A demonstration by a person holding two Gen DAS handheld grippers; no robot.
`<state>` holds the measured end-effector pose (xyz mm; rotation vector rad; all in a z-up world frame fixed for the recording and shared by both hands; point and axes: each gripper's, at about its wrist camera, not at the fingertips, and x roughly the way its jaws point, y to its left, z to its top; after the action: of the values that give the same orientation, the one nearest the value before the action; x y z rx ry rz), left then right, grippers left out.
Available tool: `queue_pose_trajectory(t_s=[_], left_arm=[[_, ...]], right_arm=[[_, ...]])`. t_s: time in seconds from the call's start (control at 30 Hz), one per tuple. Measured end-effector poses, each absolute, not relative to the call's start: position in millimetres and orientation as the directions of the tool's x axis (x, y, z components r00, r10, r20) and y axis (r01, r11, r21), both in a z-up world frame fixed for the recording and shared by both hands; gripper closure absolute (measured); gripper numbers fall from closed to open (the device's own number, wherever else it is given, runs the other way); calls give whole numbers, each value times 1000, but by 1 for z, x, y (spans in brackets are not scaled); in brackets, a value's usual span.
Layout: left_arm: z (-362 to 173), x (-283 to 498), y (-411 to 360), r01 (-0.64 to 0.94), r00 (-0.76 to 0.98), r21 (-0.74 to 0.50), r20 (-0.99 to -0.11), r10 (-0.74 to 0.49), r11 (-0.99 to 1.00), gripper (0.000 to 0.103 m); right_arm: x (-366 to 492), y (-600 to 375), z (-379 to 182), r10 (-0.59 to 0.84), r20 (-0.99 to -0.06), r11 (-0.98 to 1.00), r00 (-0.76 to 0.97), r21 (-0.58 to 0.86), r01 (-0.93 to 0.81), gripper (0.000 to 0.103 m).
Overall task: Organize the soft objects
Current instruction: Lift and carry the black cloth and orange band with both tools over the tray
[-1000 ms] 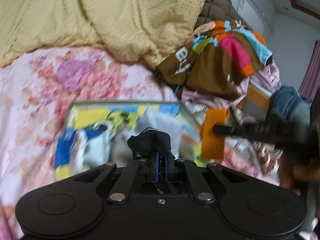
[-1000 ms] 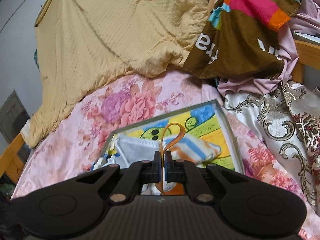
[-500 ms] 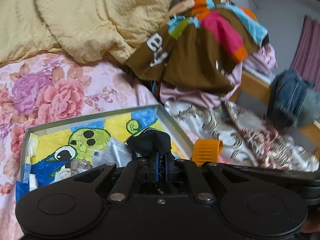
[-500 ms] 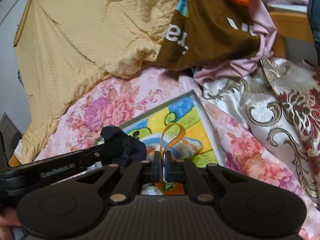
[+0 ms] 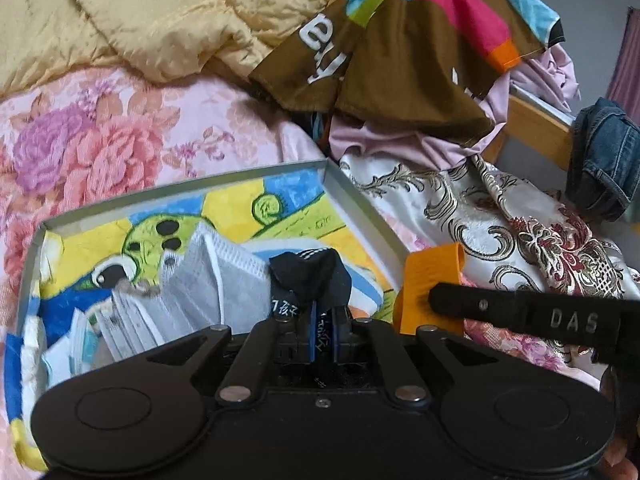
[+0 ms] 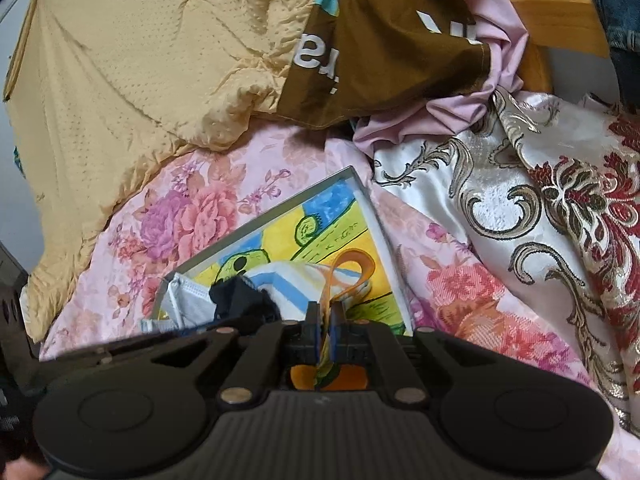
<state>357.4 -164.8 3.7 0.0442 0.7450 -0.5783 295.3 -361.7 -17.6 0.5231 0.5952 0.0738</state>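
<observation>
A shallow tray (image 5: 352, 200) with a cartoon picture on its floor lies on the floral bedsheet (image 5: 100, 140) and holds white cloths (image 5: 224, 280). My left gripper (image 5: 324, 316) is over the tray, pinching a black sock (image 5: 310, 276); its jaws are opening slightly with the sock still between the pads. In the right wrist view my right gripper (image 6: 326, 312) is shut on a thin orange strap (image 6: 354, 264) that loops up over the tray (image 6: 280, 210). The black sock (image 6: 236, 296) shows at its lower left. One right finger (image 5: 520, 312) with an orange pad reaches in beside the tray's right rim.
A yellow quilt (image 5: 160, 20) is heaped at the back. A brown multicoloured garment (image 5: 400, 60) lies over lilac cloth, right of the quilt. A gold and red brocade cloth (image 5: 500, 220) covers the bed right of the tray. Jeans (image 5: 604, 160) hang on the wooden bed frame (image 5: 532, 128).
My left gripper swung right and down with the black sock, over the tray's middle. The right gripper rolled and sank beside the tray's right rim, still holding the orange strap.
</observation>
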Motion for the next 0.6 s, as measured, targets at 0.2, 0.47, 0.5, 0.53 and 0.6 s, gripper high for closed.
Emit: queue_pose_trajectory(t_s=[0.2,0.47,0.5,0.53,0.6], left_arm=[[-4,354,-168,504,582,-157,-665,-468,849,93],[-6,350,-168,489,580,-166,-671,-462,856,86],[-6,349,-168,488,581,-167,-670,-462,857,86],[-5,348,-167,486,584,-167,-668,-461,858,83],[-5,347,-166,481,586,-170,-667,-459,860,78]], right_arm=[[300,-364,-20,200,-527,875,826,475,91,97],[300,-366,-20,187,-535,884,824,457,96,91],[300,-366,-20,183,-536,888,824,450,95,89],[299,-366,-20,181,-538,889,824,447,96,87],[299,-367,-21,183,-540,885,822,454,102,85]])
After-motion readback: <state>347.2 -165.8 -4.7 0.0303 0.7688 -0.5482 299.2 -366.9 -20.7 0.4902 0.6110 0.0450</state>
